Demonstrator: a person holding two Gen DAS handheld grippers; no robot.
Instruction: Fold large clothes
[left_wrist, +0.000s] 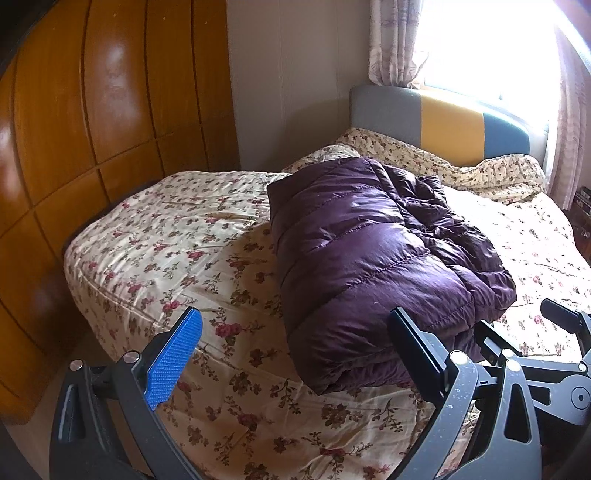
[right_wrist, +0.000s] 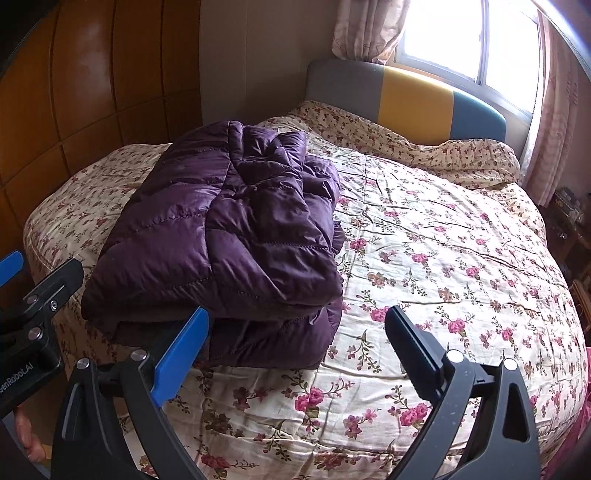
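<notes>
A dark purple quilted puffer jacket (left_wrist: 373, 254) lies folded into a thick stack on the floral bedspread (left_wrist: 177, 236). It also shows in the right wrist view (right_wrist: 229, 236), on the bed's left half near the front edge. My left gripper (left_wrist: 295, 328) is open and empty, held just in front of the jacket's near end. My right gripper (right_wrist: 297, 328) is open and empty, hovering over the bedspread (right_wrist: 443, 258) at the jacket's near right corner. Neither gripper touches the jacket.
A wooden wardrobe (left_wrist: 92, 110) stands along the bed's left side. A grey, yellow and blue headboard (right_wrist: 410, 99) sits under a bright window with curtains (right_wrist: 369, 29). A rumpled floral quilt (right_wrist: 424, 147) lies at the head. Cluttered furniture (right_wrist: 569, 210) stands at the far right.
</notes>
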